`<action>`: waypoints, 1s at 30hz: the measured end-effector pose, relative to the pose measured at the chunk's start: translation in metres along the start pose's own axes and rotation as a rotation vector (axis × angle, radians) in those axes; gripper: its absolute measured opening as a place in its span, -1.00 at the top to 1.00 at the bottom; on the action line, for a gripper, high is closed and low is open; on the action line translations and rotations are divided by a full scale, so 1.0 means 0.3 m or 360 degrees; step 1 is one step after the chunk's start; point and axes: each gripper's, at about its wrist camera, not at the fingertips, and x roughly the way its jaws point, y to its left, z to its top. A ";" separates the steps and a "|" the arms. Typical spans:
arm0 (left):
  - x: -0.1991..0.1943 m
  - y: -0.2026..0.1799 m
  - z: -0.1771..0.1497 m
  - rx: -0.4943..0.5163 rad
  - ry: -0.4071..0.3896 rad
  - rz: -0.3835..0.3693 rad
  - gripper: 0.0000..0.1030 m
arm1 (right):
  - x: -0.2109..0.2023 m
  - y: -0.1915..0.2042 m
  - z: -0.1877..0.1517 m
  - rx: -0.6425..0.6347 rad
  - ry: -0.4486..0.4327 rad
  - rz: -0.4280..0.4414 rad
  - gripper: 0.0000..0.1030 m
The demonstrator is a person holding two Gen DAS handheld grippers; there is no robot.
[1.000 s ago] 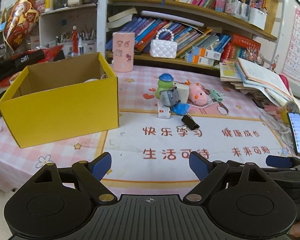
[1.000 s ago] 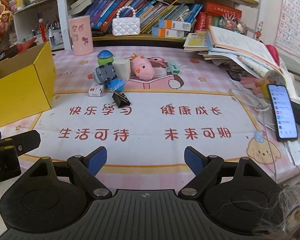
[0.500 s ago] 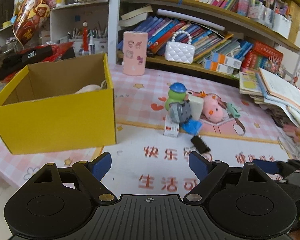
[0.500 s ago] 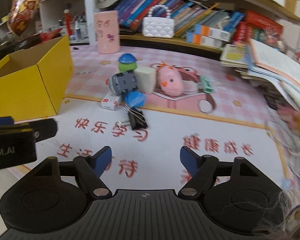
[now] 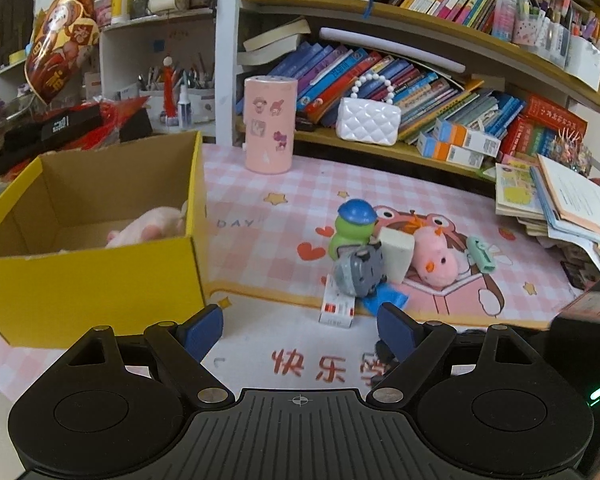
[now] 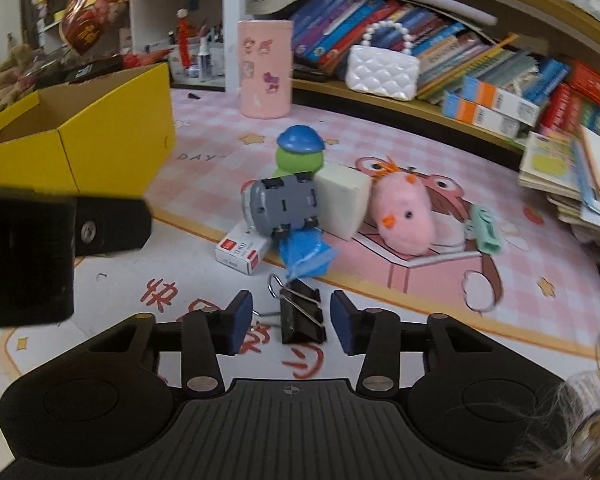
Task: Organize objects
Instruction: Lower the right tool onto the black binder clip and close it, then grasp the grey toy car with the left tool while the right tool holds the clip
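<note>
The black clip (image 6: 302, 316) lies flat on the surface (image 6: 380, 280) between the right gripper's (image 6: 292, 322) spread fingers (image 6: 240, 320), touching neither, slightly nearer the 3 o'clock finger. At its 12 o'clock sit the toys (image 6: 288, 204). The left gripper (image 5: 300, 330) hangs released, the box (image 5: 88, 280) at its 10 o'clock

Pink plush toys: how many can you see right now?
2. One plush lies inside the yellow box, partly hidden by its wall. The other, the pink chick, is on the mat beside the white block. More may be hidden in the box.
</note>
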 end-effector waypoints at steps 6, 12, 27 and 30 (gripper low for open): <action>0.037 -0.012 0.037 0.0011 0.0002 0.0016 -0.60 | 0.049 -0.029 0.011 -0.0001 0.0013 0.0045 0.69; 0.108 -0.034 0.076 -0.0013 0.0012 -0.0035 -0.58 | -0.009 -0.101 0.020 0.0067 -0.0057 0.0089 0.97; 0.444 -0.146 0.102 0.0016 0.0201 -0.0090 -0.14 | -0.189 -0.206 -0.008 0.0192 -0.0075 0.0071 0.97; 0.464 -0.150 0.089 0.0016 0.0205 -0.0089 0.04 | -0.200 -0.201 -0.016 0.0186 -0.0068 0.0066 0.97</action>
